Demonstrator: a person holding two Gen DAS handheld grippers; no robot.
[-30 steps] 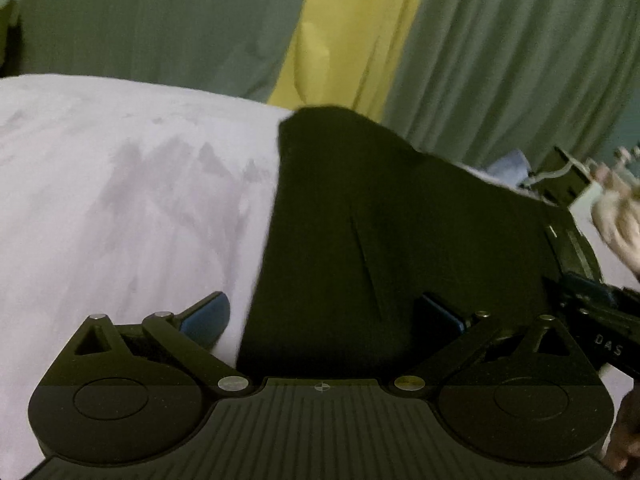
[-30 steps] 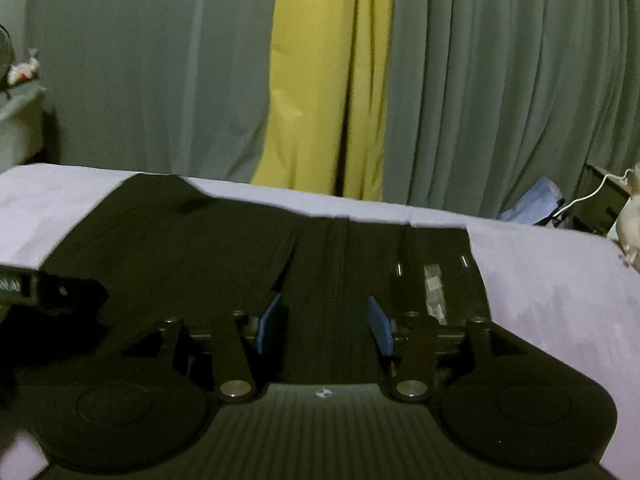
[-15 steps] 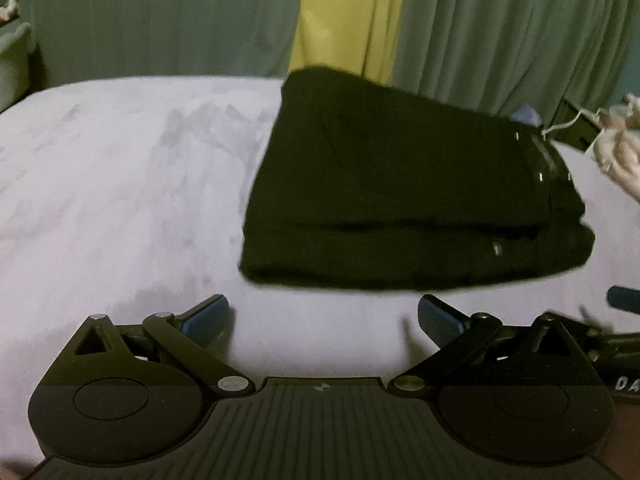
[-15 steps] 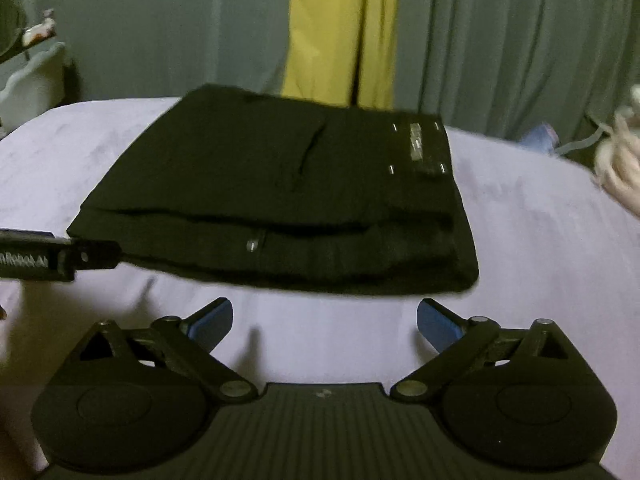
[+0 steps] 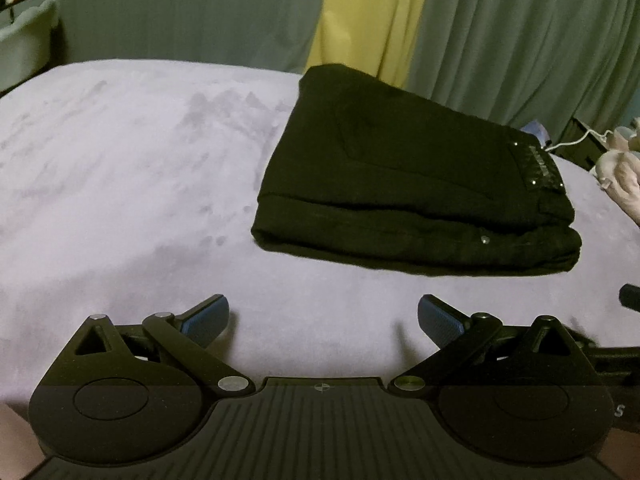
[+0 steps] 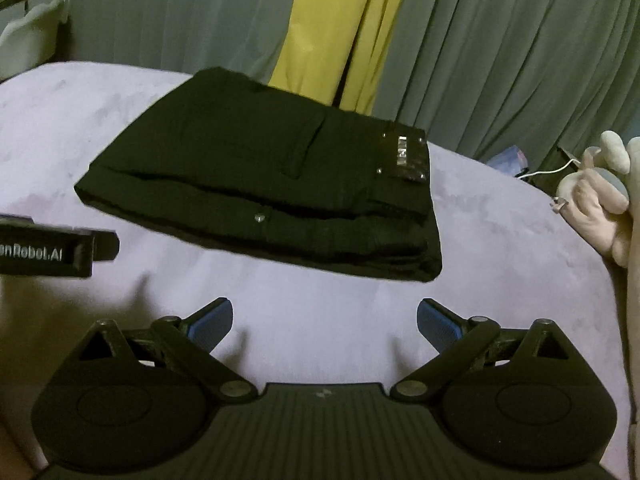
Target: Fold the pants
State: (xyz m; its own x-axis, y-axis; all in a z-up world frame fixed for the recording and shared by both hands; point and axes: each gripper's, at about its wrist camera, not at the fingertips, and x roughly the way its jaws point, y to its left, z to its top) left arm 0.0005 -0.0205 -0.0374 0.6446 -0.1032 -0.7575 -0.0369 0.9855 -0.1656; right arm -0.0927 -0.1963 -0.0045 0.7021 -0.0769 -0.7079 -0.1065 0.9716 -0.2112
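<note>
Here, lilac bedsheet (image 5: 120,200) beneath green curtains (image 5: 180,12).

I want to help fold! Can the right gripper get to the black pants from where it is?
Probably yes. The right gripper is open, and only bare bed cover lies between it and the folded pants.

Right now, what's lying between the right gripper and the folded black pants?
Nothing: only bare lavender bedcover separates the open right gripper from the folded black pants, seen in the right wrist view.
</note>
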